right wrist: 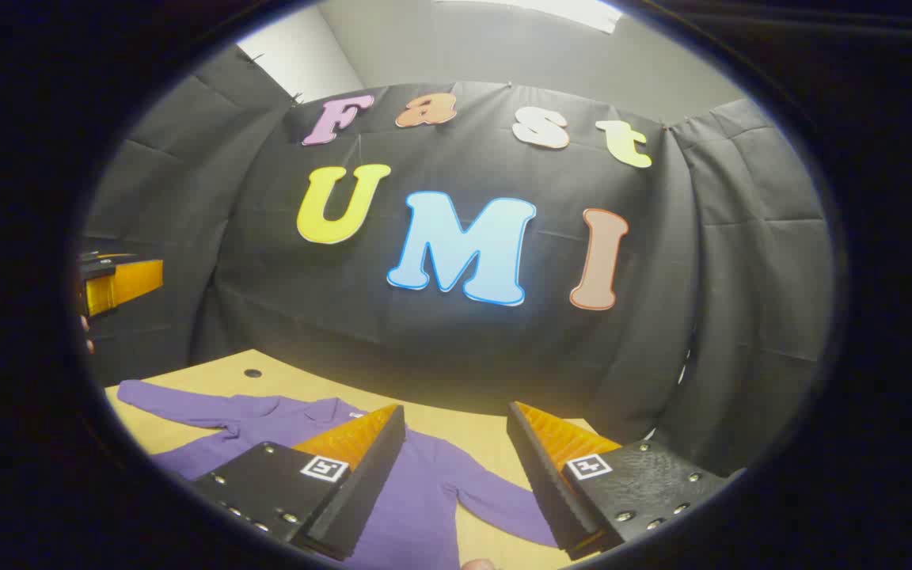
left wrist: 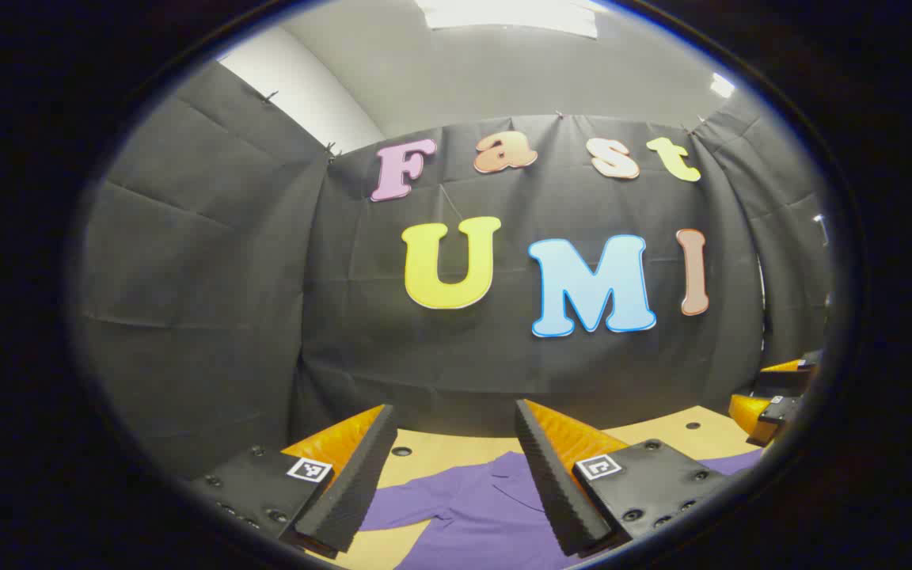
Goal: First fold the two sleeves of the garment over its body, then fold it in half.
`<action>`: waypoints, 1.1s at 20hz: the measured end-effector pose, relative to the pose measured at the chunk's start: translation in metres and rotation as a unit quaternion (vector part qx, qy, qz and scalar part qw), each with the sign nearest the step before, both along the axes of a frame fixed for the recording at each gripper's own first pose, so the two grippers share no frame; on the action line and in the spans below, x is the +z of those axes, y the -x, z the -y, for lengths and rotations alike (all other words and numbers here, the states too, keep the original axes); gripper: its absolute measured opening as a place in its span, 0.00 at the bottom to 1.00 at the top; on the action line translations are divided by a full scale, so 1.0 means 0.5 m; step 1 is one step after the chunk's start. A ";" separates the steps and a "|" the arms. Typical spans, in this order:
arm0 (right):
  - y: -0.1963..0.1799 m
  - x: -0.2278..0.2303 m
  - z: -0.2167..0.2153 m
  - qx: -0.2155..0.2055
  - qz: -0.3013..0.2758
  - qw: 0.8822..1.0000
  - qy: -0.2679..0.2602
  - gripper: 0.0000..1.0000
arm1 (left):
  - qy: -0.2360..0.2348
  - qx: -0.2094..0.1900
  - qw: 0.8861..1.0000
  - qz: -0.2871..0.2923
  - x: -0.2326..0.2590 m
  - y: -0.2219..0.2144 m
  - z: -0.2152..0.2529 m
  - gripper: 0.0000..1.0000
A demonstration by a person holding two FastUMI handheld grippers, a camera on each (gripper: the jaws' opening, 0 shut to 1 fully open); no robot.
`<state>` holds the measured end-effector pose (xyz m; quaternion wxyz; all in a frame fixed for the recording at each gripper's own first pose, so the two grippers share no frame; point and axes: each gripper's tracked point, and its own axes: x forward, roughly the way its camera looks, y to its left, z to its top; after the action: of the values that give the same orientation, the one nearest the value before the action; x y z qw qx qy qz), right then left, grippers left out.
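A purple long-sleeved garment (right wrist: 416,495) lies flat on the light wooden table (right wrist: 282,384), collar toward the far wall and both sleeves spread out sideways. In the left gripper view the purple garment (left wrist: 472,511) shows between and below the fingers, its sleeve reaching left. My left gripper (left wrist: 450,483) hangs above the cloth, open, with nothing between its fingers. My right gripper (right wrist: 456,483) is also open and holds nothing, above the garment's right shoulder and sleeve. The other gripper (right wrist: 119,285) shows at the left edge of the right gripper view, and another gripper (left wrist: 773,404) at the right edge of the left gripper view.
Black cloth walls close in the table at the back and sides. The tabletop has small round holes (right wrist: 252,372) near its far edge. Bare wood lies between the garment's collar and the back wall.
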<state>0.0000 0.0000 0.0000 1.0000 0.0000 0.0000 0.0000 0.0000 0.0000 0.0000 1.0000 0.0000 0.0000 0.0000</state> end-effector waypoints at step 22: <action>0.005 -0.158 0.163 -0.124 -0.108 0.986 -0.029 0.84 | 0.002 -0.009 1.000 -0.016 -0.012 -0.022 0.001 0.96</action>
<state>-0.0023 -0.0814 -0.0790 0.9861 0.0288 0.1076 -0.1236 0.0112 -0.0004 -0.0059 0.9998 -0.0020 0.0155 -0.0092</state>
